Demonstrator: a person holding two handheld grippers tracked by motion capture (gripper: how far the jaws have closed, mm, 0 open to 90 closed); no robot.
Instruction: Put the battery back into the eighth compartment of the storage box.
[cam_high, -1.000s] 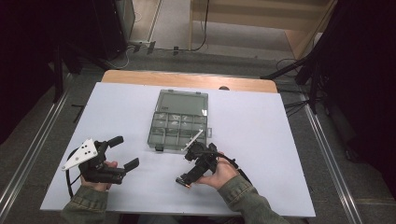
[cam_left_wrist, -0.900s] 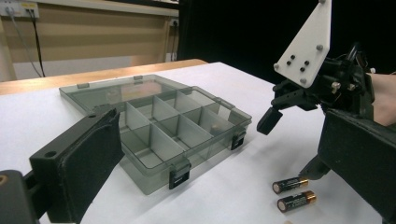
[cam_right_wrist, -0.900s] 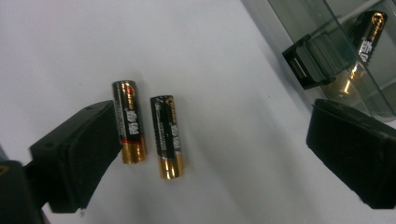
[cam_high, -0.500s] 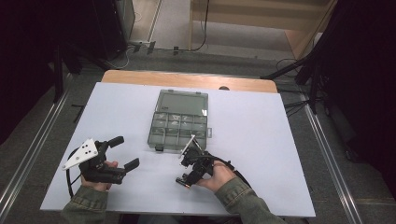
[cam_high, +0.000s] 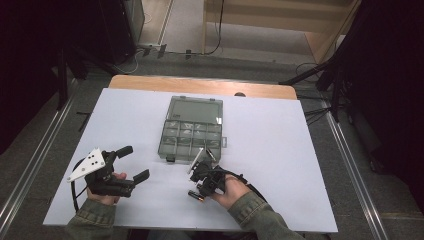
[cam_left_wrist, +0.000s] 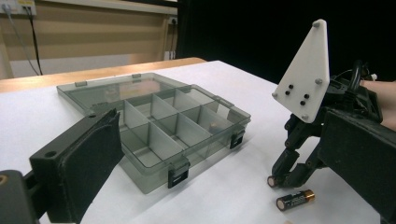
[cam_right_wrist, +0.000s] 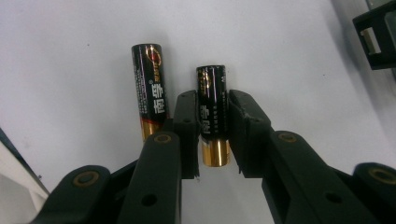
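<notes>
Nearest to the person, at the near edge of the white table (cam_high: 300, 150), two hands hold the two tongs. The left gripper (cam_high: 131, 162) is at the near left, held by the left hand (cam_high: 102, 187), and its jaws stand wide apart with nothing between them. A white three-cornered plate is on top of it.

The right gripper (cam_right_wrist: 209, 126) is near the middle of the near edge, held by the right hand (cam_high: 231, 189), and it points down to the table. Its two jaws are narrow and press on both sides of a black and gold battery (cam_right_wrist: 211, 116). The gold end of this battery is toward the gripper body, the black end goes out past the jaw tips. I cannot tell if this battery is lifted or touches the table.

Just beside it lies a second battery (cam_right_wrist: 150, 88) on the table, almost parallel to the first one. One jaw stands between the two batteries. In the left gripper view this second battery (cam_left_wrist: 294, 199) lies flat just beside the tips of the right gripper.

A little farther, at the middle of the table, is an open organizer box (cam_high: 192, 132) of grey clear plastic. Its lid lies flat on the far side. The tray has several compartments, and one of them holds a small light piece (cam_left_wrist: 213, 125); I cannot tell what it is.

Behind the white top a wooden edge (cam_high: 200, 86) of the table shows.
</notes>
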